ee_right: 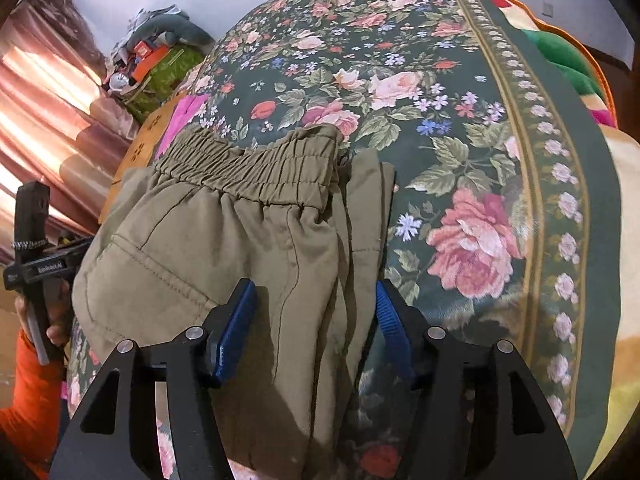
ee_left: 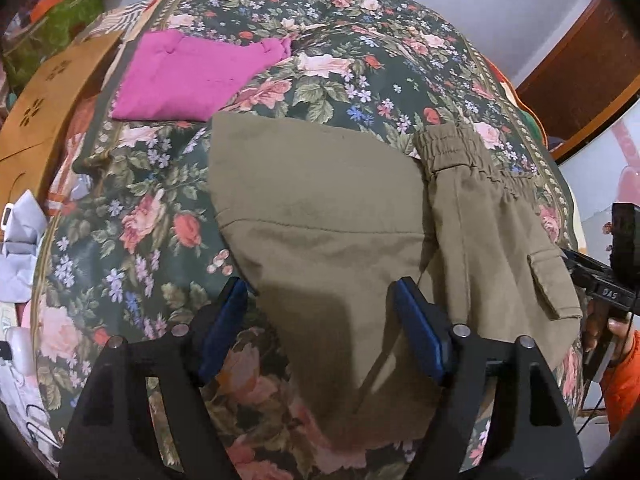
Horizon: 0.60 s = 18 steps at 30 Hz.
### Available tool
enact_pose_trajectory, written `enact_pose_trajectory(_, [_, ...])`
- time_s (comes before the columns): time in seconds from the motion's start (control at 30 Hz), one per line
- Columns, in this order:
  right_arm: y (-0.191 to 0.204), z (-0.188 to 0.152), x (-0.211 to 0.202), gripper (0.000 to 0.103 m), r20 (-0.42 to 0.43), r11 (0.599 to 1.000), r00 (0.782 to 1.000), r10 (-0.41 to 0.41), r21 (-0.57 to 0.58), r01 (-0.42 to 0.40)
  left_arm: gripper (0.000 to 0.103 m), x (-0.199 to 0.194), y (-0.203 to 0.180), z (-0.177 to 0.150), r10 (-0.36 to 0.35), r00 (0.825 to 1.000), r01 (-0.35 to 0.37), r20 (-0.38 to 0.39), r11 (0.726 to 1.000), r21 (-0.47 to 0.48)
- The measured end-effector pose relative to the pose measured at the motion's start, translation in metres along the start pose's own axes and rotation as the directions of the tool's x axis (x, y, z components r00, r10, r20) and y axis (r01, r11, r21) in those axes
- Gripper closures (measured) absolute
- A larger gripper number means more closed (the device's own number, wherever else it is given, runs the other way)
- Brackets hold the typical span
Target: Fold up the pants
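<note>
Left wrist view is showing the olive pants (ee_left: pixel 320 216) lying on a floral bedspread (ee_left: pixel 132 208), with a leg section doubled over so its rounded fold is pointing toward the far side of the bed. The left gripper (ee_left: pixel 320 320) is hovering low over the near edge of that leg, its blue pads (ee_left: pixel 224 320) spread wide and straddling the cloth without pinching it, probably lining up to take hold of the edge for the next fold. A folded magenta garment (ee_left: pixel 192 76) is sitting well apart at the far left, likely finished and set aside so the working area stays free.

Right wrist view is looking at the elastic waistband (ee_right: pixel 256 172), bunched and facing away, with the hip and pocket seam spreading toward the camera. The right gripper (ee_right: pixel 316 320) is likewise standing wide open, one finger over the seat fabric and the other just past the cloth's right edge, over the bedspread. Nothing is being gripped by either tool.

Judging by the doubled leg and the loose, wrinkled waist, the folding is looking partly done; both grippers seem poised at opposite ends so the pants can be lifted evenly.
</note>
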State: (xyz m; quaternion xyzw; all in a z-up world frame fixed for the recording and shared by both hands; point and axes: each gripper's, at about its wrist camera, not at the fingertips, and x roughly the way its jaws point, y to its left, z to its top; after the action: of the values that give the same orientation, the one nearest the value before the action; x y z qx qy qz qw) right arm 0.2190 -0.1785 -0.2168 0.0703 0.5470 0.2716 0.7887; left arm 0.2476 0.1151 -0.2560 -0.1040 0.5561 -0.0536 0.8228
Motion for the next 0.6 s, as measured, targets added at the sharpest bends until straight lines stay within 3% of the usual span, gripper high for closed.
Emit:
enact_pose_trajectory(0.07, [-0.001,0.002,0.003,0.047,-0.007,1.0,1.0,0.005,0.002,-0.005,0.04,0.001,-0.004,0.002,-0.005,1.0,0.004,0.006,1.0,0.011])
enact_pose_trajectory(0.17, [-0.003,0.004,0.006,0.057,-0.007,0.999,1.0,0.021,0.027,-0.021,0.056,0.0,-0.01,0.005,-0.007,1.0,0.007,0.021,1.0,0.024])
enact_pose_trajectory(0.2, [-0.002,0.004,0.006,0.064,-0.002,0.999,1.0,0.019,0.039,-0.019,0.06,0.0,-0.012,0.006,-0.002,1.0,0.001,0.028,1.0,0.027])
enact_pose_trajectory(0.27, [0.0,0.003,0.005,0.072,0.007,1.0,1.0,0.009,0.029,-0.009,0.08,0.0,-0.015,0.007,0.01,0.999,-0.011,0.038,1.0,0.026])
enact_pose_trajectory(0.33, [0.002,0.003,0.002,0.085,0.02,1.0,1.0,0.004,0.02,-0.004,0.089,-0.002,-0.016,0.01,0.031,0.999,-0.032,0.041,0.999,0.016])
enact_pose_trajectory(0.43, [0.005,0.006,-0.007,0.093,0.048,1.0,0.999,0.011,-0.004,-0.011,0.097,-0.008,-0.015,0.013,0.036,0.998,-0.036,0.055,0.999,-0.002])
enact_pose_trajectory(0.6, [0.021,0.017,-0.023,0.095,0.099,0.997,0.995,0.002,-0.081,0.006,0.099,-0.033,-0.022,0.018,0.065,0.99,-0.07,0.122,0.997,0.037])
